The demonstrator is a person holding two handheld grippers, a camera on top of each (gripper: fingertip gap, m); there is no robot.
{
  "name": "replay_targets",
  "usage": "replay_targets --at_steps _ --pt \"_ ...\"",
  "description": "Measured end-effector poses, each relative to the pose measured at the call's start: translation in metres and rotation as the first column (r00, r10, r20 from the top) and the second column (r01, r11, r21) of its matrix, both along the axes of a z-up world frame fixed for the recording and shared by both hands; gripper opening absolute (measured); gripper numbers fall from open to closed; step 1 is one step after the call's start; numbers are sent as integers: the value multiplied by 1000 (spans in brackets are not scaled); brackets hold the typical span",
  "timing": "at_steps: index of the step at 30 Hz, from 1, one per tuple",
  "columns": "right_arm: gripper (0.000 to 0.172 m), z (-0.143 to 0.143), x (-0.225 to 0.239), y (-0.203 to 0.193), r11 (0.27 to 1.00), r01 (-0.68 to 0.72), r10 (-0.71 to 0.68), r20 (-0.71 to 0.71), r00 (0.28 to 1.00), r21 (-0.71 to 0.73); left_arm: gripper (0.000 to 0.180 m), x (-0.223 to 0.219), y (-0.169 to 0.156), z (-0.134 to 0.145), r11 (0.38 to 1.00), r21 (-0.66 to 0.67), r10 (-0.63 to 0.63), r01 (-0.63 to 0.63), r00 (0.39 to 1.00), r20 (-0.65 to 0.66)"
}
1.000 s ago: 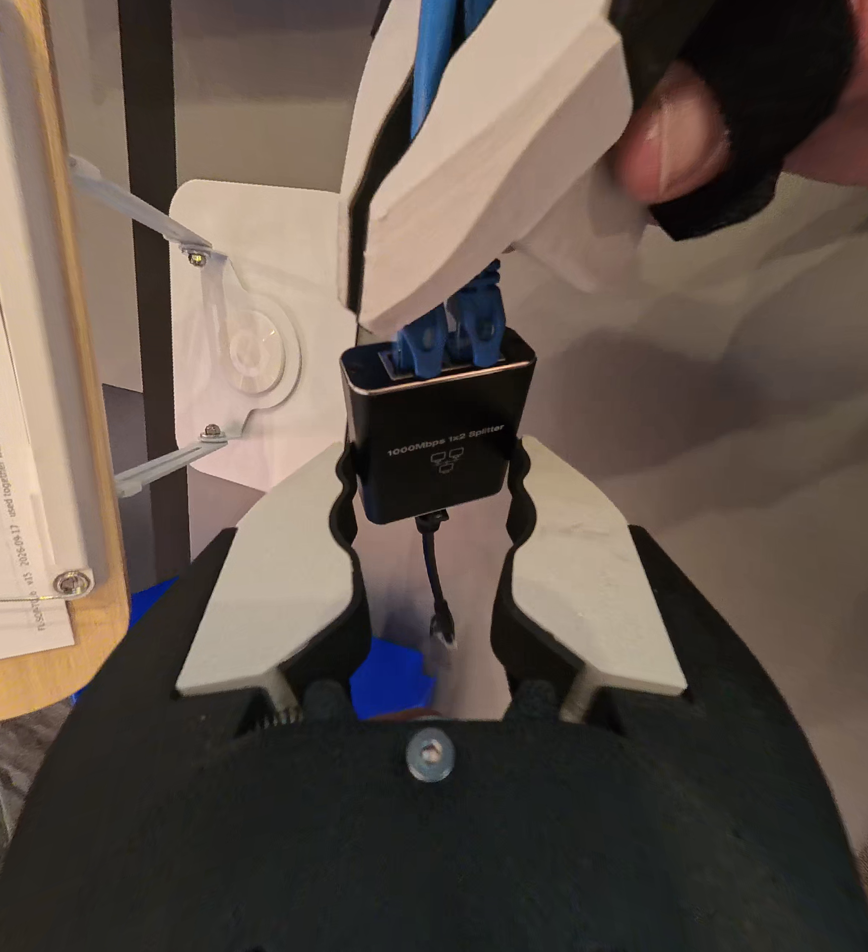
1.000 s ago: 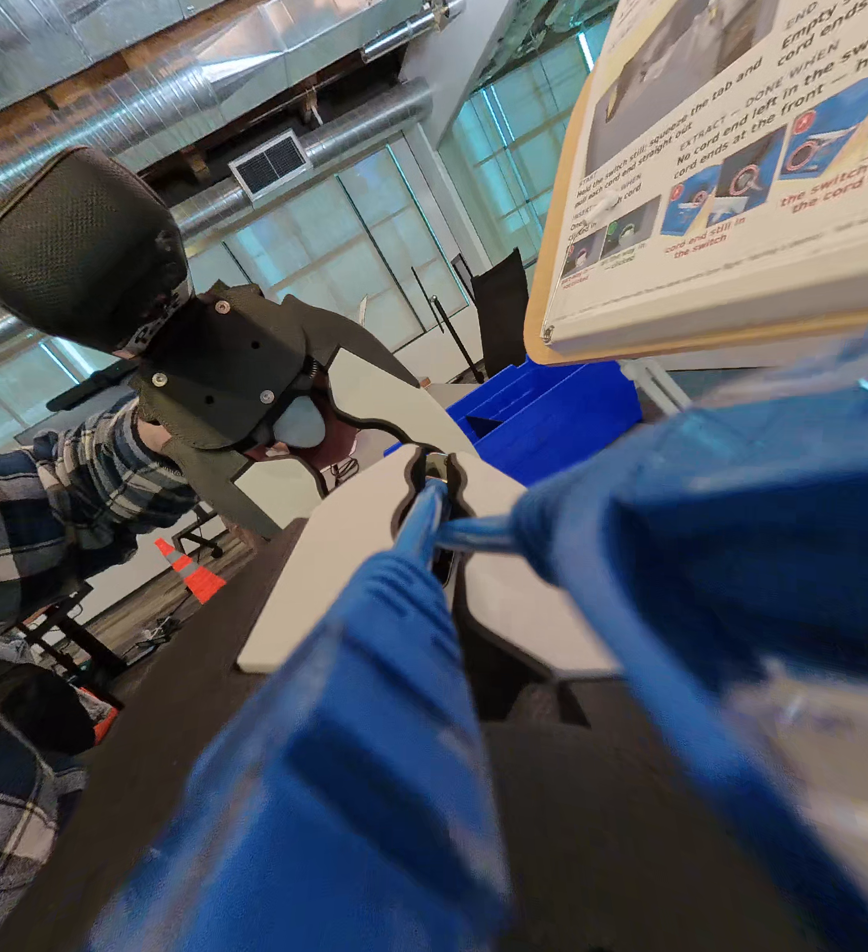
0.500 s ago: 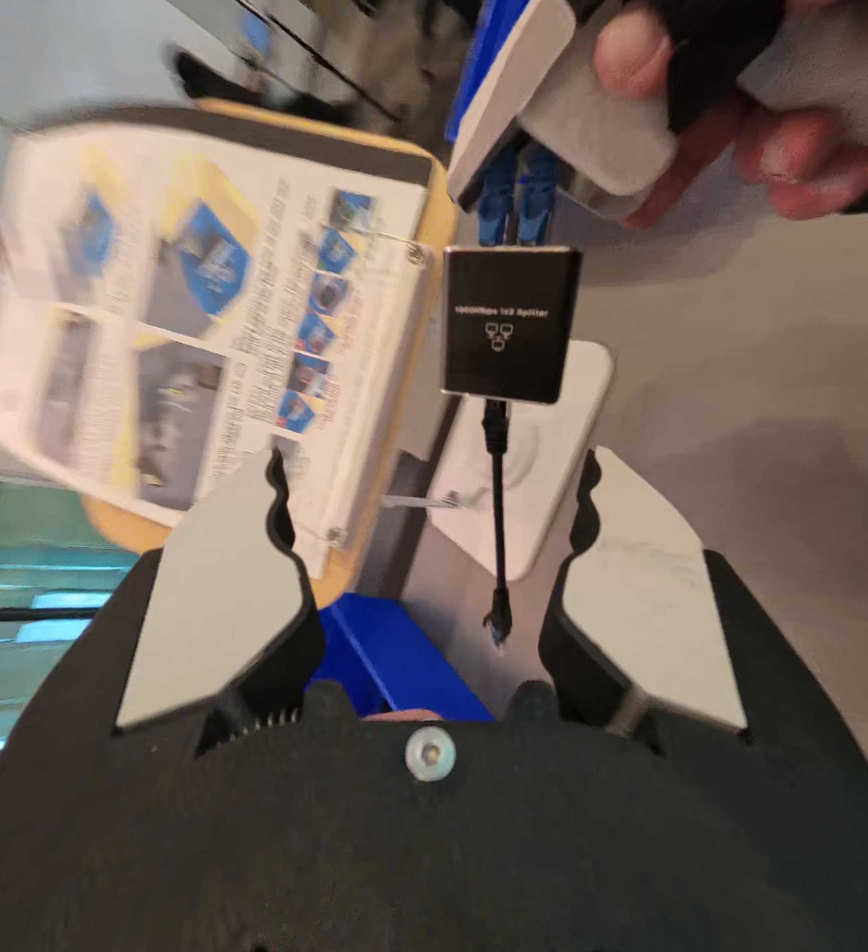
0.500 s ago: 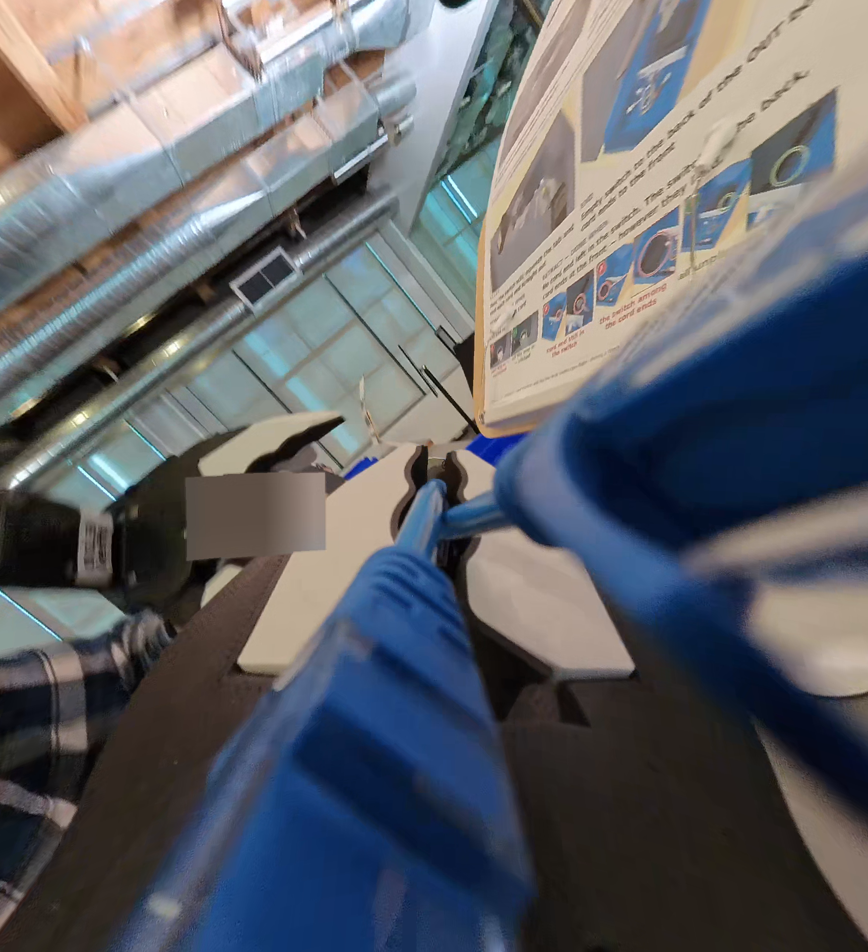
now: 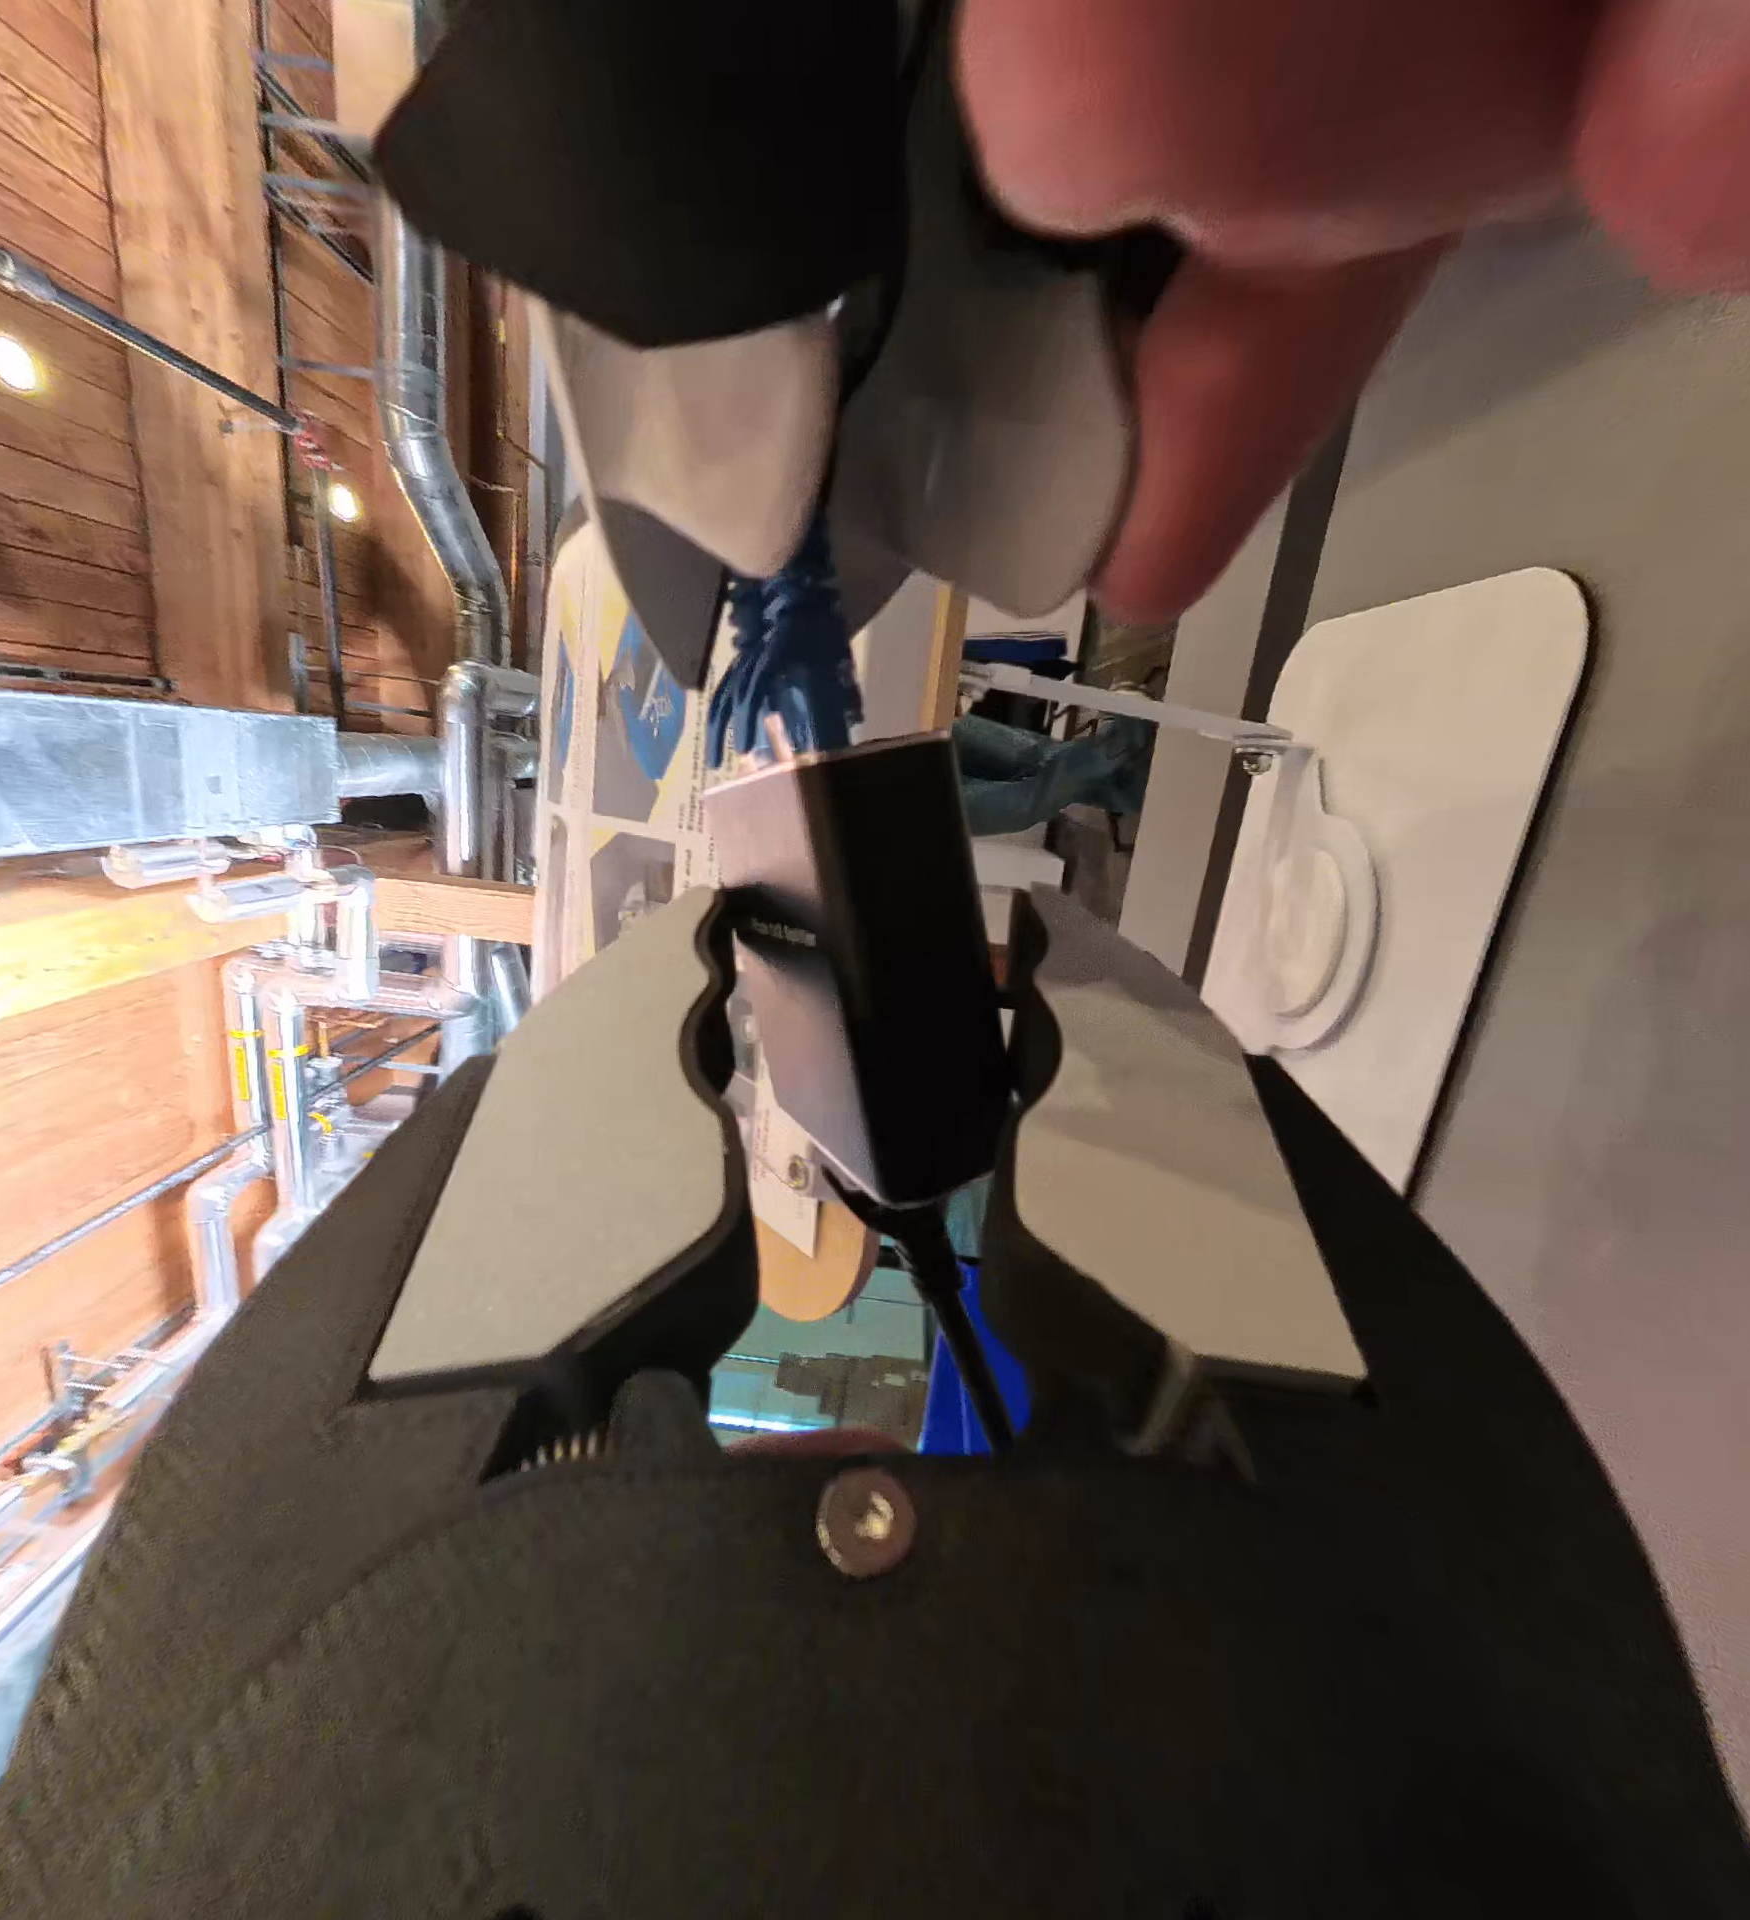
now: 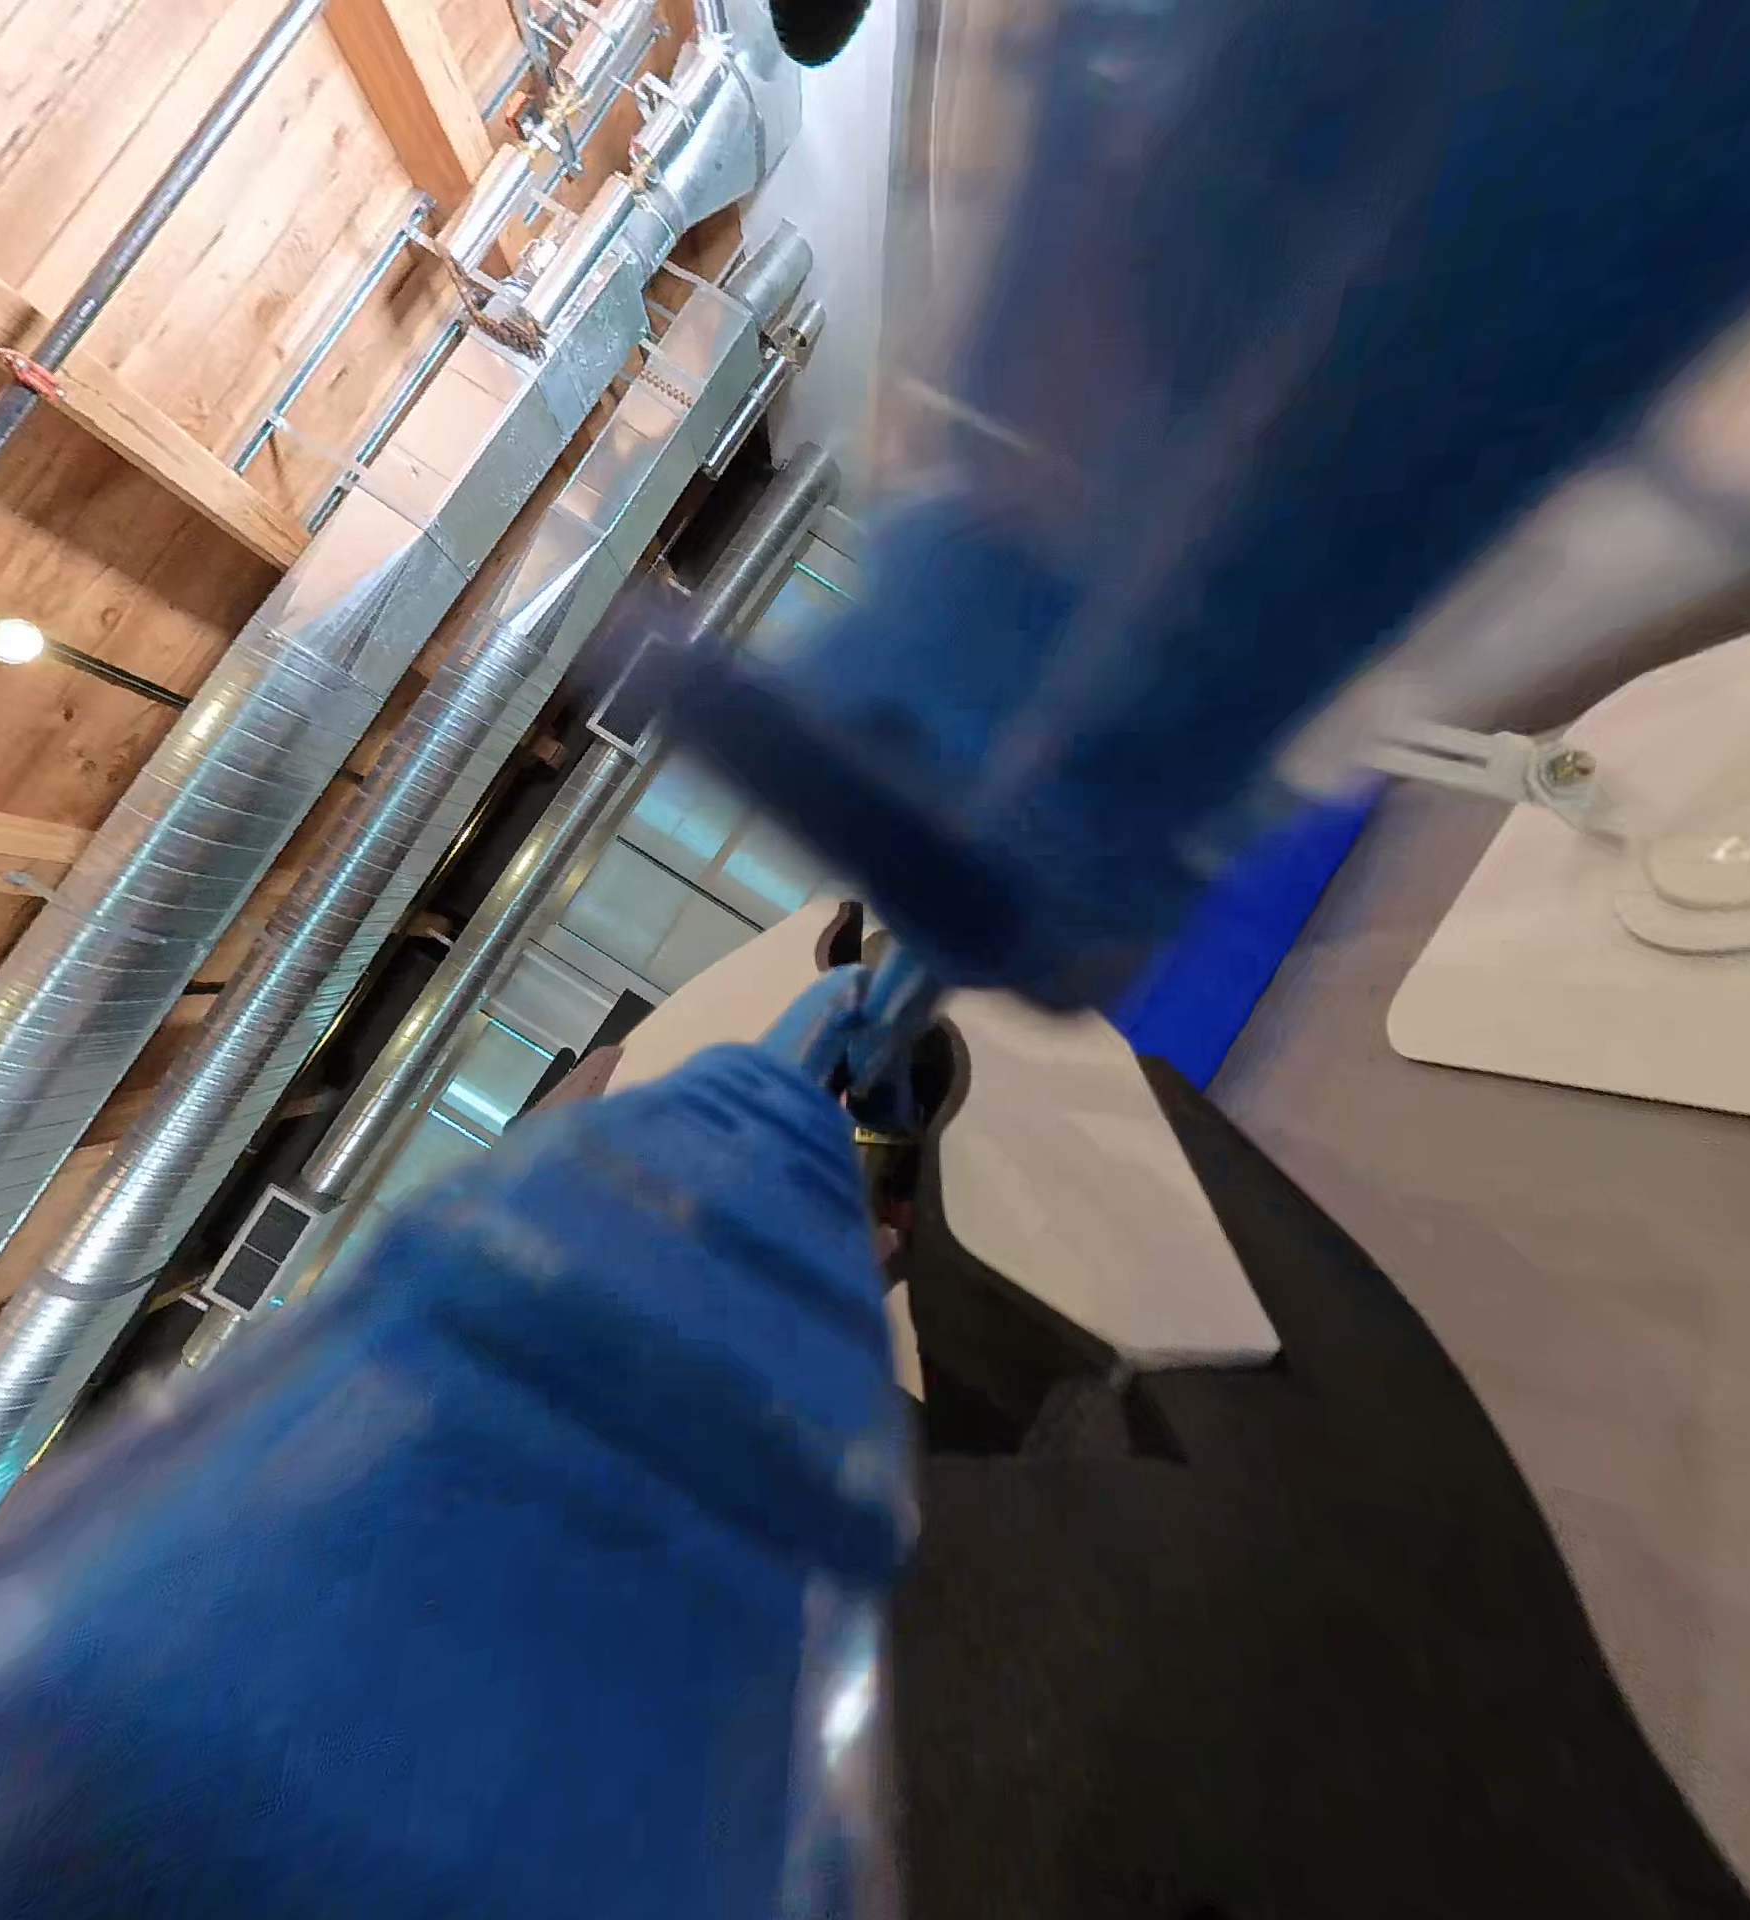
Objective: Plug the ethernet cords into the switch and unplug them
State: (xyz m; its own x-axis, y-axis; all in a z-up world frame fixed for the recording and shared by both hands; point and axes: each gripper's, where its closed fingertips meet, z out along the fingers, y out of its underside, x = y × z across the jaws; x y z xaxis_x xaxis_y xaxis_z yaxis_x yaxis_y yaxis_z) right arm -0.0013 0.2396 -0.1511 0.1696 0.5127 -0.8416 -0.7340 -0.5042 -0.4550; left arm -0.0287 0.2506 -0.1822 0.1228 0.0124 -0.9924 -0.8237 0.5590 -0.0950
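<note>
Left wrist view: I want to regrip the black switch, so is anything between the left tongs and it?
Nothing visible. The black switch already sits tilted between the open left tongs, hanging from blue cords held by the right tongs.

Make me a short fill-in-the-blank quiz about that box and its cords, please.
1. The cords plugged into the black box are ____ in colour.
2. The box stands between the fingers of the ____ gripper.
3. The thin cable at the box's lower end is ____.
4. The right gripper grips the ____.

Missing words: blue; left; black; cords.
</note>
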Motion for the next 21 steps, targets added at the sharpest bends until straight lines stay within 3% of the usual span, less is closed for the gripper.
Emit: replay_targets --at_steps 1,3,5,9,10,12,14,17,19,21 --pt "7 -2 -1 -1 1000 -2 2 -9 1000 -5 45 -1 -1 0 1000 -5 -1 1 1000 12" --pt "7 -4 -4 -2 1000 -2 2 -11 1000 -10 28 -4 0 6 1000 4 4 -4 1000 26" --pt "12 -1 -6 -2 1000 -9 10 -5 1000 21 27 -7 3 9 998 -57 -10 12 1000 26" --pt "67 5 -7 -8 998 -57 55 59 997 31 27 -19 18 16 988 -157 13 -9 1000 23" --pt "72 1 -8 -13 997 -72 69 102 992 25 27 -23 22 19 986 -165 17 -15 1000 15" --pt "70 -15 -8 -28 992 -128 126 204 971 0 27 -33 30 18 969 -245 24 -26 1000 -11" --pt "54 -33 -1 -51 988 -151 136 374 917 10 26 -44 34 18 958 -286 24 -34 999 -38" --pt "38 -36 11 -82 975 -160 18 668 744 153 27 -52 33 9 908 -417 1 -37 996 -85" --pt "37 -23 13 -92 931 -210 -153 840 521 299 26 -55 30 10 902 -428 -8 -47 992 -126" --pt "36 -4 9 -94 854 -307 -342 897 279 421 26 -52 24 20 906 -422 -32 -24 992 -125"
